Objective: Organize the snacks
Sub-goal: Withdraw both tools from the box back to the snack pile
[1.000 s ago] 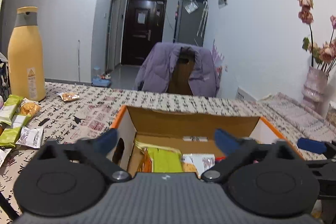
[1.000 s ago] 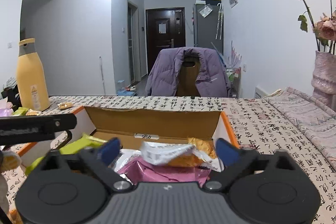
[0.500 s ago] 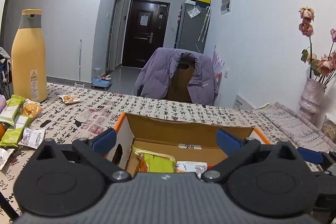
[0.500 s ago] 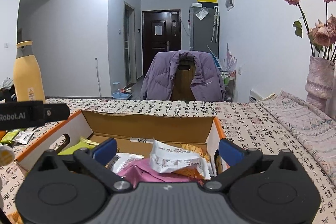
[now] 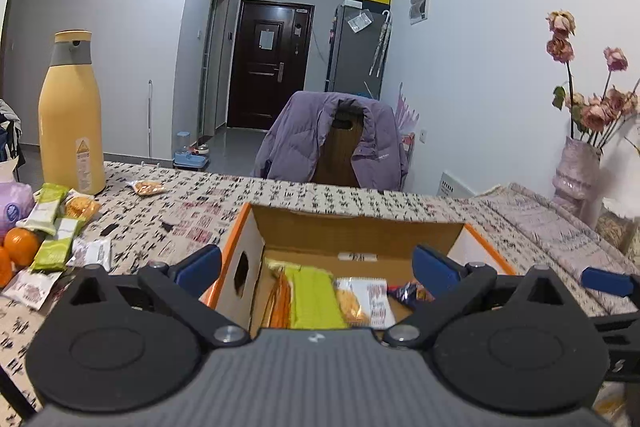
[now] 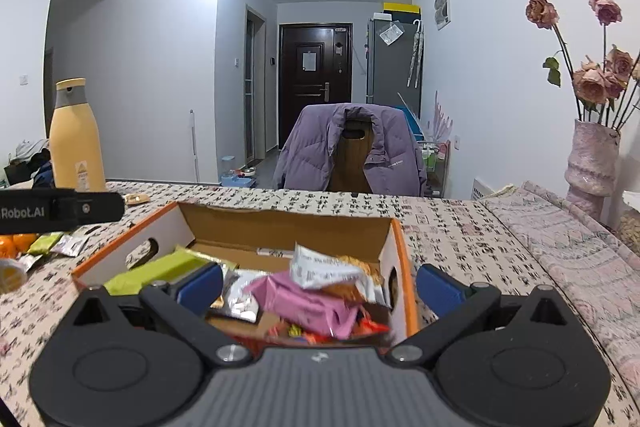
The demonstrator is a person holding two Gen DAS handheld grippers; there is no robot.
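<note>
An open cardboard box (image 5: 360,233) with an orange rim stands on the patterned tablecloth. It holds a green packet (image 5: 316,295) and a cracker packet (image 5: 362,301). My left gripper (image 5: 317,265) hovers open over the box's near end with nothing between its fingers. In the right wrist view the same box (image 6: 288,227) shows a pink packet (image 6: 304,301), a white and orange packet (image 6: 328,267) and a green packet (image 6: 156,269). My right gripper (image 6: 319,287) is open above this pile and grips nothing. Loose green bars (image 5: 48,205) and white packets (image 5: 92,253) lie on the table at the left.
A tall yellow bottle (image 5: 72,115) stands at the back left, near a small snack packet (image 5: 146,187) and oranges (image 5: 20,245). A vase of dried roses (image 6: 592,163) stands at the right. A chair with a purple jacket (image 5: 332,143) is behind the table.
Both grippers have drawn back and up from the box, so more of its inside shows. The white and orange packet now lies on the pile. Both stay open.
</note>
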